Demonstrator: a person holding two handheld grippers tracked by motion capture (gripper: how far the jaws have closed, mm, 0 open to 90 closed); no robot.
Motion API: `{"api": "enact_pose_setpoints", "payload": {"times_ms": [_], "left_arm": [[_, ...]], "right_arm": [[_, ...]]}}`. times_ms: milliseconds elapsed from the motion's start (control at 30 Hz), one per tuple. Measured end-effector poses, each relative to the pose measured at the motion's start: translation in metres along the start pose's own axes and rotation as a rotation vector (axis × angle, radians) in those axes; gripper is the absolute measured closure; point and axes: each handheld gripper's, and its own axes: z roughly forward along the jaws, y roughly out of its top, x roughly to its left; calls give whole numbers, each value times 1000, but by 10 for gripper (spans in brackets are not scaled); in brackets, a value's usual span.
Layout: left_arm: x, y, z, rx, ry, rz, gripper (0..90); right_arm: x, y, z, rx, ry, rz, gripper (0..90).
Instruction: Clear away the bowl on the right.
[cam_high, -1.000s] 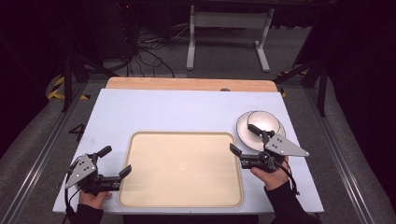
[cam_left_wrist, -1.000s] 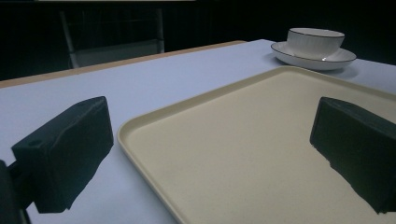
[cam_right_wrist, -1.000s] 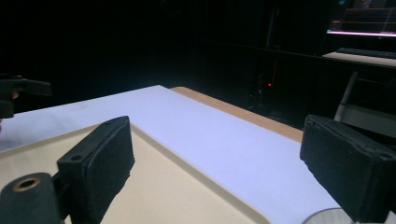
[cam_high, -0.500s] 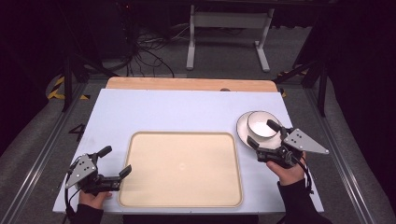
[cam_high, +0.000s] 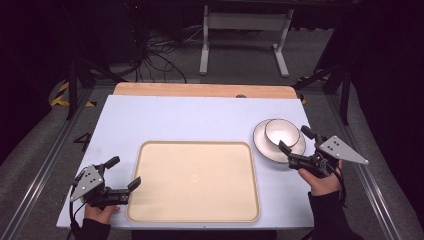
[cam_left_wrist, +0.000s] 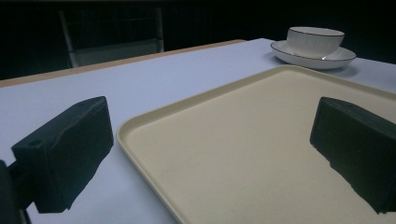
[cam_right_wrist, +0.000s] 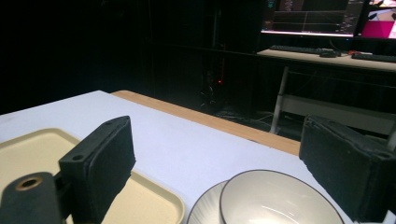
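A white bowl (cam_high: 281, 132) with a dark rim sits on a white plate (cam_high: 263, 146) at the table's right side. Just left of them lies a large beige tray (cam_high: 195, 150) with nothing on it. My right gripper (cam_high: 295, 139) is open at the plate's near right edge, pointing left. In the right gripper view (cam_right_wrist: 222, 163) the bowl (cam_right_wrist: 280, 200) and plate (cam_right_wrist: 205, 207) lie low between the jaws. My left gripper (cam_high: 125, 171) rests open at the tray's near left corner. In the left gripper view (cam_left_wrist: 215, 154) the tray rim (cam_left_wrist: 140, 128) runs between the jaws, and the bowl (cam_left_wrist: 314, 41) stands far off.
The light blue table top (cam_high: 200, 120) ends in a wooden strip (cam_high: 200, 90) at the far edge. Behind it on the floor stand a metal frame (cam_high: 245, 30) and cables. A desk with monitors (cam_right_wrist: 327, 18) shows far off.
My right gripper has moved right, from over the tray's right edge to the right side of the plate. The left gripper has stayed still.
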Motion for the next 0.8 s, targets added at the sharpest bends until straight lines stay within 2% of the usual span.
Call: {"api": "enact_pose_setpoints", "payload": {"times_ms": [100, 167, 267, 367, 533, 800], "left_arm": [[0, 0, 0, -1, 1, 3, 1], [0, 0, 0, -1, 2, 1, 1], [-1, 0, 1, -2, 6, 0, 1], [-1, 0, 1, 2, 6, 2, 1], [-1, 0, 1, -2, 6, 1, 1], [-1, 0, 1, 3, 5, 8, 1]], "right_arm": [[-4, 0, -1, 7, -21, 8, 107], [-5, 1, 0, 21, -40, -2, 107], [-6, 5, 4, 41, -65, -41, 119], [-9, 7, 6, 55, -83, -44, 125], [-24, 12, 12, 83, -137, -4, 128], [-34, 19, 14, 93, -208, -3, 128]]}}
